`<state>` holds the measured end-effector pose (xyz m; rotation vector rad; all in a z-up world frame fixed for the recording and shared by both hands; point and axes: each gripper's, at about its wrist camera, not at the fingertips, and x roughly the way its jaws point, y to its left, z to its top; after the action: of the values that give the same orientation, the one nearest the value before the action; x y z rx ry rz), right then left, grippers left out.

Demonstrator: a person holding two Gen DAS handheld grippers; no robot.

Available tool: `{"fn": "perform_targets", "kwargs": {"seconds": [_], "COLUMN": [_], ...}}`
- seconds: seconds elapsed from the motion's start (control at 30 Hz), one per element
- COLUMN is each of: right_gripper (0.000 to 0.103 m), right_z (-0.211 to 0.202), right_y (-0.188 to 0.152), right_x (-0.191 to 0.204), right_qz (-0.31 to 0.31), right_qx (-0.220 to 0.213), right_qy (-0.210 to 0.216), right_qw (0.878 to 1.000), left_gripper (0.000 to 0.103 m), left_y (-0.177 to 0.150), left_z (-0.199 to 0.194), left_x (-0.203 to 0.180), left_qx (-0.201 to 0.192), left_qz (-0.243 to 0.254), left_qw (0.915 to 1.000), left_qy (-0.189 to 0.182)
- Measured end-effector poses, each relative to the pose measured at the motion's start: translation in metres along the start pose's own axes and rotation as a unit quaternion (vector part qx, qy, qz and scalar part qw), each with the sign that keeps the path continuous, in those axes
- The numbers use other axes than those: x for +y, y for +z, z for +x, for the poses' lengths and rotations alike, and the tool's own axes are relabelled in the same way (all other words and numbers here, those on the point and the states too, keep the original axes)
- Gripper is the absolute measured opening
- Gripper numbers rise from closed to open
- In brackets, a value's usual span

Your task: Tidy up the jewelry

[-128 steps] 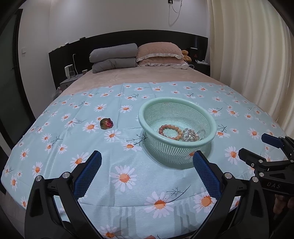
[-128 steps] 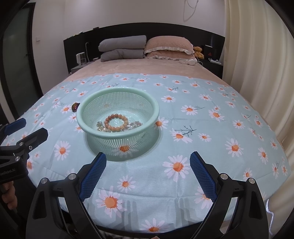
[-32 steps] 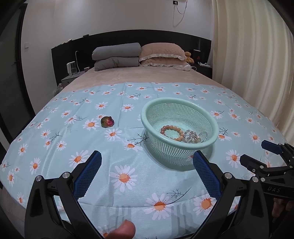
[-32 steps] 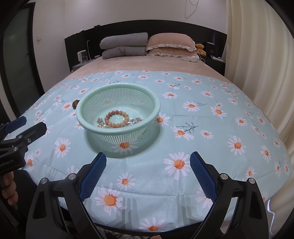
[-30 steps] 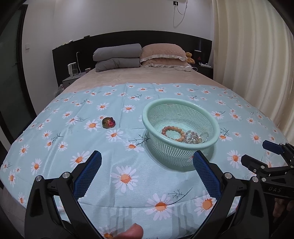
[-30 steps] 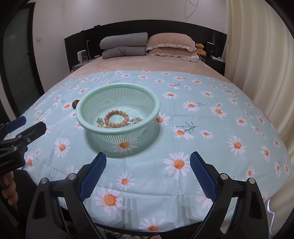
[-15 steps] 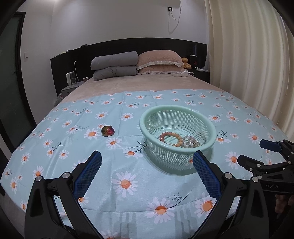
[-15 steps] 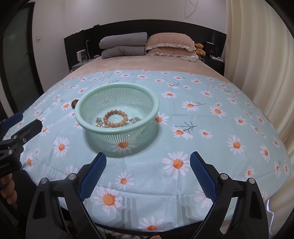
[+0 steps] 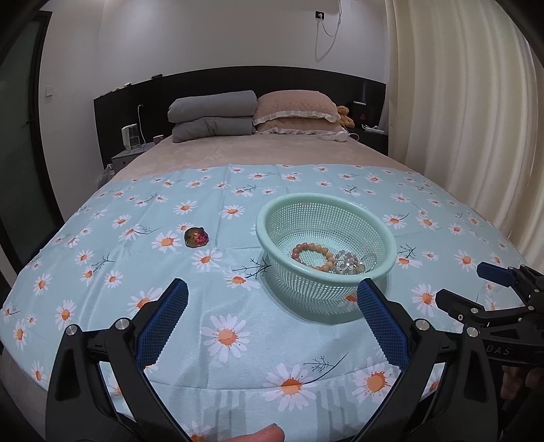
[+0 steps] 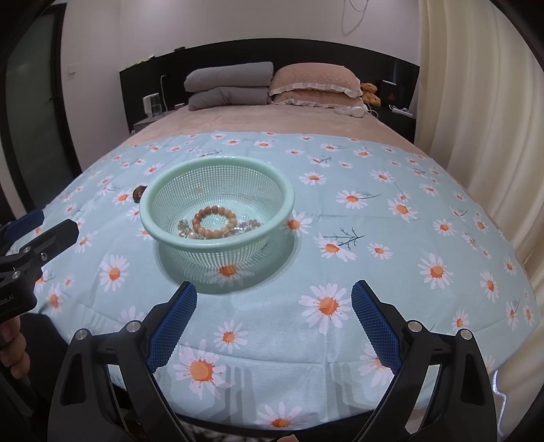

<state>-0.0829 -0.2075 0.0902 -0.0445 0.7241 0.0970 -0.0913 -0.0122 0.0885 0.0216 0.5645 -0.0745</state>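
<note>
We have drawn back and lifted a little, both tongs, left gripper and right gripper, spread and empty; next we reach for the brooch left of the basket holding the bracelet.

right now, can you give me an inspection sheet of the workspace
surface: daisy cloth spread flat over the foot of the bed.
job's things: green basket upright on the cloth, holding a brown bead bracelet and clear bead jewelry; a small dark brooch lies on the cloth to the basket's left, apart from it.
clutter: nothing seen on the cloth.
grippers: left gripper and right gripper both open, empty, short of the basket.
cables: white cord hanging from a wall socket.
surroundings: grey pillows, pink pillows, teddy bear, curtain.
</note>
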Motion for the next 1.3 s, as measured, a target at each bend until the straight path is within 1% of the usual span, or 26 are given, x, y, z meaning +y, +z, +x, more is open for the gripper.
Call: {"fn": "perform_targets", "kwargs": {"seconds": [1.1, 1.3], "right_gripper": [0.088, 0.088], "right_z": [0.000, 0.002], "right_y": [0.000, -0.001], "right_x": [0.001, 0.001], "right_qz": [-0.003, -0.003], "right_qx": [0.002, 0.005], "right_qy": [0.000, -0.001], "right_qw": [1.000, 1.000], "left_gripper": [0.097, 0.097], "left_y": [-0.004, -0.005], "left_z": [0.005, 0.002], "left_x": [-0.005, -0.011], "left_qx": [0.006, -0.006], "left_qz": [0.016, 0.038], "left_qw": [0.9998, 0.9992], "left_qy": [0.007, 0.010]}}
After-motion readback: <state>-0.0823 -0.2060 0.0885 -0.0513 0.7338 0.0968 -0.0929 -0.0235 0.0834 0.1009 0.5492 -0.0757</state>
